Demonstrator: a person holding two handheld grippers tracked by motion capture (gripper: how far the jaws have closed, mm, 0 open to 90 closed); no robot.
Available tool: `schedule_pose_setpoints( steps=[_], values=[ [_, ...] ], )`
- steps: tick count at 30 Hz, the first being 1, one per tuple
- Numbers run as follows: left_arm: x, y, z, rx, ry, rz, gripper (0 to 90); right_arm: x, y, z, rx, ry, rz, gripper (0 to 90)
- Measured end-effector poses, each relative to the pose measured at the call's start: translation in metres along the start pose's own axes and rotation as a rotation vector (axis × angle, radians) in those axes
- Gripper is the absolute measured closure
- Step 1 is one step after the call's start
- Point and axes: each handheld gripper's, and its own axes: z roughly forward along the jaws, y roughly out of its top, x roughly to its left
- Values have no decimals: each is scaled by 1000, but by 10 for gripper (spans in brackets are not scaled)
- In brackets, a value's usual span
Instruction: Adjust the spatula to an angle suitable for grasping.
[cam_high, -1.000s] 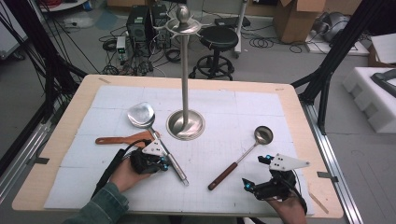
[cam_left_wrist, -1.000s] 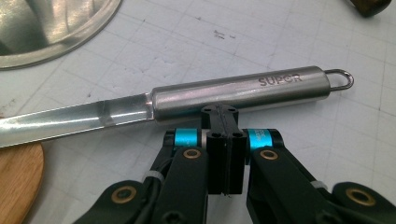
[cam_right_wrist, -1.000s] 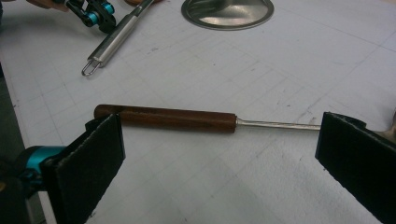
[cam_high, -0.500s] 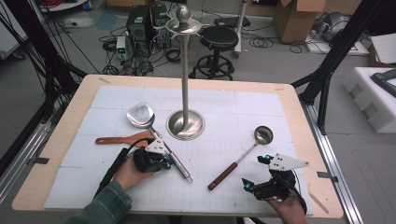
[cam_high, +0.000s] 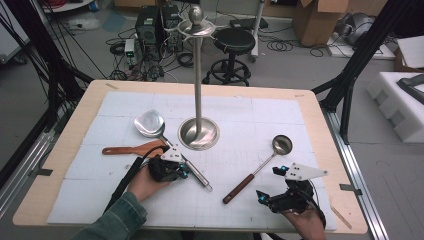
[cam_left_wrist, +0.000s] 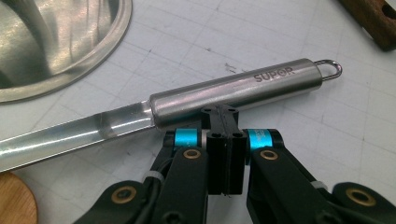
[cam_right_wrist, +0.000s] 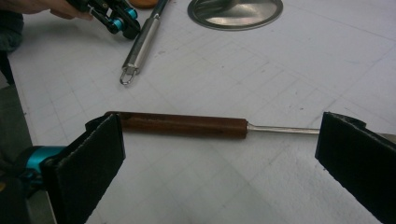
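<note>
Steel spatula is being observed on the bench, its long axis running from the blade at 11 o'clock, near the stand base, down to the round handle at 5 o'clock, as read in the high view. The left claw is being held just beside that handle, on its 8 o'clock side. In the left gripper view the handle is being seen lying crosswise just ahead of the claw tips, hanging loop toward 2 o'clock. The jaws are being held pressed flat together with nothing between them; whether their tips are touching the handle cannot be told. The spatula is therefore not being gripped. A wooden spatula is lying at 10 o'clock of the left claw, partly under the steel one.

The right claw is being kept wide apart and empty. In the right gripper view the ladle's brown handle is lying across the gap between the two pads, ahead of them and apart from both. The ladle is being seen in the high view running from handle end at 7 o'clock to bowl at 1 o'clock.

Judgement: the left claw is the nearer to the steel spatula, and its handle is lying square across the claw's line. An opening of the jaws is being called for before any advance over the handle.
</note>
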Motion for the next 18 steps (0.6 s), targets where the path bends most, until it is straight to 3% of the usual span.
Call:
schedule_pose_setpoints(
  steps=[5,11,18],
  values=[
    [1,1,-10,-44,-8,-24,892,8,12,11,0,38,-16,7],
    [-2,-2,-24,-71,-12,-24,801,21,32,31,22,62,-52,7],
    [-3,-9,-46,-115,1,-31,737,28,55,57,37,95,-14,83]
  ],
)
